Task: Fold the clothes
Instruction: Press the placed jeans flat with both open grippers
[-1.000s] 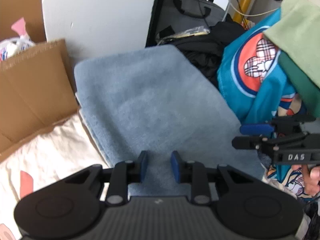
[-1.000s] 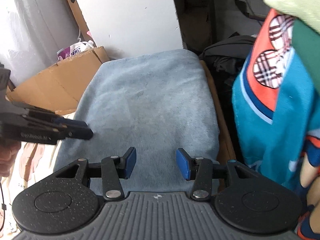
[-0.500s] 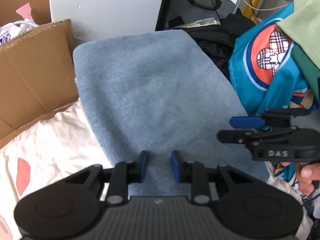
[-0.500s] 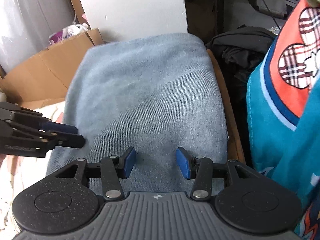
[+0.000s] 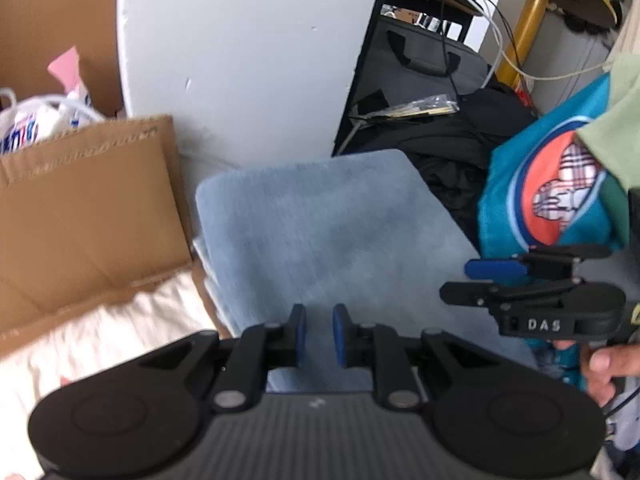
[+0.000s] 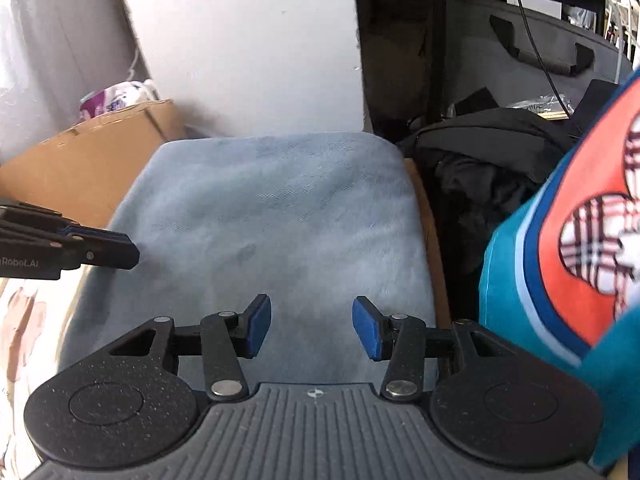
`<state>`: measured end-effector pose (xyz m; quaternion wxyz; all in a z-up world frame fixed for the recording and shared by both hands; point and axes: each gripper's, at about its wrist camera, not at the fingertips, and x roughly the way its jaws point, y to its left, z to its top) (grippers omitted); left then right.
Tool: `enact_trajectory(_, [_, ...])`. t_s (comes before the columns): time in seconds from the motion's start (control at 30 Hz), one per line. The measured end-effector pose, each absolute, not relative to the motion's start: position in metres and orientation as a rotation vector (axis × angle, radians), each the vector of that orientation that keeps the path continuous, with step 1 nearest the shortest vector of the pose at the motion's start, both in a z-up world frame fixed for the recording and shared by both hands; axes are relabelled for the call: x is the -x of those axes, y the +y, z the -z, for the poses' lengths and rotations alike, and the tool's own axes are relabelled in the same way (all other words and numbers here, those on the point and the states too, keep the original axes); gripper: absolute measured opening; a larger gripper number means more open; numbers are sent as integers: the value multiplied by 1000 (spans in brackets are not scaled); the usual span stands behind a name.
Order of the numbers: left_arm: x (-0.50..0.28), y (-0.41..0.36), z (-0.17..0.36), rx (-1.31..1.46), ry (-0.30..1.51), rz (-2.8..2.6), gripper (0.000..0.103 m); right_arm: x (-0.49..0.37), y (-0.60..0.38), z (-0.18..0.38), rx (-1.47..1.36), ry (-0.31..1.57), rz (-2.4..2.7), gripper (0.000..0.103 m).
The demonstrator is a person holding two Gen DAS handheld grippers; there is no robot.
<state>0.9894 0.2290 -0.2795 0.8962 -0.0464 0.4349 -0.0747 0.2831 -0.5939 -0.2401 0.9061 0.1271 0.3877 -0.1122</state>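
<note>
A folded light blue garment [image 5: 328, 232] [image 6: 272, 208] lies flat ahead of both grippers. My left gripper [image 5: 319, 320] hovers over its near edge. Its jaws are closing to a narrow gap, with nothing between the pads. In the right wrist view the left gripper [image 6: 128, 250] reaches in from the left. My right gripper [image 6: 312, 322] stands open above the same garment's near edge and holds nothing. Seen from the left wrist, the right gripper [image 5: 456, 280] is at the garment's right side, with a hand behind it.
A teal garment with an orange emblem [image 5: 560, 200] [image 6: 560, 260] hangs at the right, with a pale green cloth [image 5: 616, 128] over it. Black clothes [image 5: 460, 148] and a grey bag lie behind. A cardboard box [image 5: 88, 192] and a cream printed cloth [image 5: 120, 328] are on the left.
The left jaws have narrowed. The left gripper has lifted and drawn back, so the blue garment sits lower in its view. The right gripper has shifted sideways and stays open.
</note>
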Motion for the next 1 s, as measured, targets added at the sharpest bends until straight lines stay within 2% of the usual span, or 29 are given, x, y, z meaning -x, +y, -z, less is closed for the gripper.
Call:
enact_trajectory(0.23, [-1006, 230, 281, 53, 848, 141, 15, -321, -627, 230, -218, 792, 253, 51])
enact_trajectory(0.3, [-1010, 228, 281, 38, 834, 129, 15, -332, -637, 228, -220, 788, 264, 38])
enact_trajectory(0.4, [-1016, 227, 281, 19, 833, 123, 16, -347, -644, 227, -224, 788, 270, 30])
enact_trajectory(1.0, [-1016, 238, 304, 185, 870, 29, 15, -407, -654, 243, -166, 830, 266, 29])
